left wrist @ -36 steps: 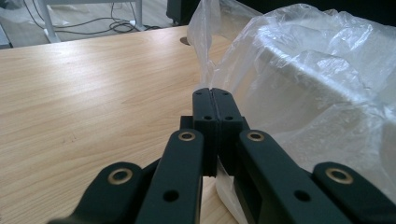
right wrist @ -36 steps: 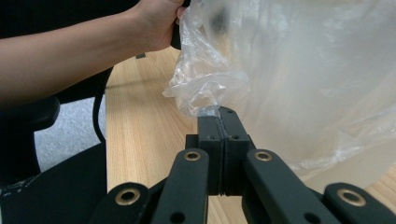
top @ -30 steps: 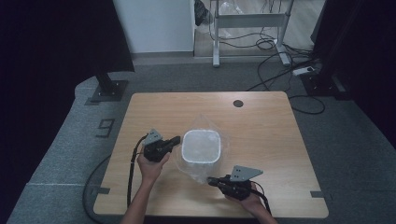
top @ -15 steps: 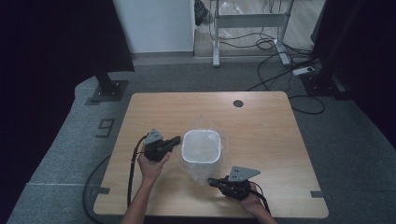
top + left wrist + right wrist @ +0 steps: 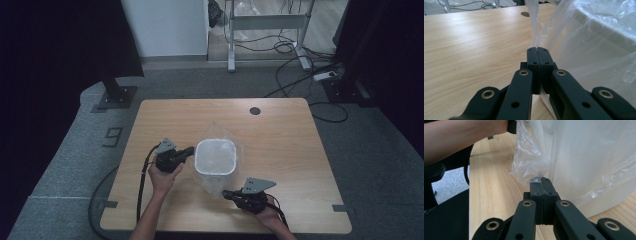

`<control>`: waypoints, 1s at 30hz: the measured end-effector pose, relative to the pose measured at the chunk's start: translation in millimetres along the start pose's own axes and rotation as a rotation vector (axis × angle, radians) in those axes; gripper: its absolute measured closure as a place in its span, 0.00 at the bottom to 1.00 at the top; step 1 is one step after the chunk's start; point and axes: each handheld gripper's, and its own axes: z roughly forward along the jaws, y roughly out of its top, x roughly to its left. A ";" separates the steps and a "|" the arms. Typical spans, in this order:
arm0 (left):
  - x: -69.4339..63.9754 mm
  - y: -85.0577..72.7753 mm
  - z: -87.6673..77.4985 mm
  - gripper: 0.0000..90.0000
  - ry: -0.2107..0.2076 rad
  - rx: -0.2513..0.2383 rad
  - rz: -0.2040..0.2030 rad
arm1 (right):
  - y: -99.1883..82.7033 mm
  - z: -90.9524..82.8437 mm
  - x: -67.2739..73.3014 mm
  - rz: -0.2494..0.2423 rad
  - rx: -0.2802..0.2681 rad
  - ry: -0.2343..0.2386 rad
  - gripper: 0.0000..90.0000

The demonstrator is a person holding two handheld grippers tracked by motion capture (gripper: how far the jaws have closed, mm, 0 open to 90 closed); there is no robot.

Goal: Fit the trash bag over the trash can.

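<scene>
Right gripper [image 5: 226, 193]: held at the table's near edge, jaws clamped on a fold of the clear plastic bag [image 5: 218, 180]. Left gripper [image 5: 190, 150]: jaws likewise pinched on the bag's left edge. White square container [image 5: 215, 156]: enclosed by the bag, set mid-table between the grippers. Wooden table [image 5: 280, 140]: round grommet [image 5: 255, 110] seen at the far side.

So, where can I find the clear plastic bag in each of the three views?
High view: the plastic bag lies at the table's centre, wrapped around the white container.
Left gripper view: the bag fills the right side, its edge pinched in the left gripper.
Right gripper view: the bag fills the upper right, a crumpled corner pinched in the right gripper.
Shared landmark: the white container inside the bag.
</scene>
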 end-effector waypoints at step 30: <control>-1.3 0.8 -1.6 0.98 0.005 -0.012 0.005 | 37.8 -55.3 -37.2 -0.048 -0.150 -0.122 0.49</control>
